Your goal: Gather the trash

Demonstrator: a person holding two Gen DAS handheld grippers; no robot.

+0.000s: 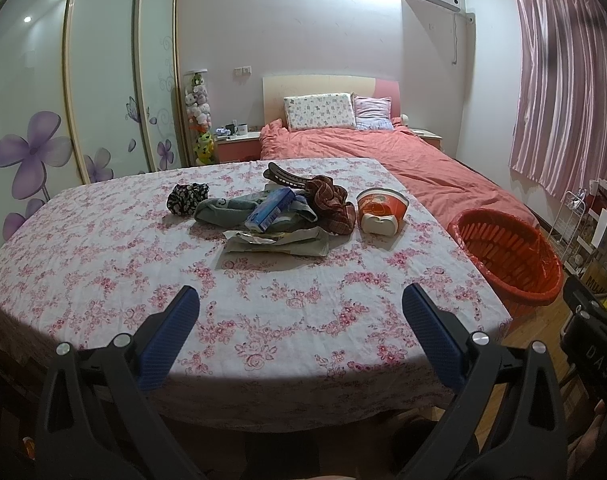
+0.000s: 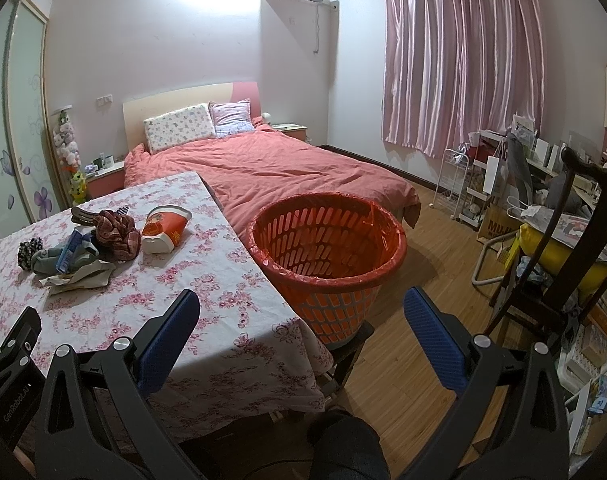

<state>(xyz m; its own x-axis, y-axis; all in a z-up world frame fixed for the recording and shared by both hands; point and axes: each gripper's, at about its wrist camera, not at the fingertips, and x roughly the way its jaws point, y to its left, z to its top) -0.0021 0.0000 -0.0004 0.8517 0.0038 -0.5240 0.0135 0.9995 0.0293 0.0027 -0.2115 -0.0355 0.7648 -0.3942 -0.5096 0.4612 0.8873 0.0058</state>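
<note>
Step in hand: approach. Nothing is grasped yet, and by the look of it no trash has been collected.

The left hand-held gripper hangs over the near edge of the table, its blue pads spread wide with nothing between them. The right hand-held gripper is likewise spread and empty; it hangs off the table's right edge, facing the orange basket.

The trash lies in one cluster toward the far middle of the table:
- a crumpled paper wrapper on the near side of the pile;
- a small blue carton lying tilted on top of a grey-green cloth;
- a red-and-white paper cup, tipped on its side, nearest the right edge.

Mixed in are cloth items that do not read as trash: a dark floral scrunchie, a brown plaid cloth and a dark hair clip.

The basket stands just beside the table's right edge, raised on a low support, lined with a red bag. Its interior appears empty.

Next move, as judged: advance one gripper to the pile and close it on a single piece. The cup is the nearest to the basket and stands clear of the cloths, so the right gripper suits it. The wrapper touches the cloth, so a low pinch on its free edge would be needed to avoid dragging fabric along.
</note>
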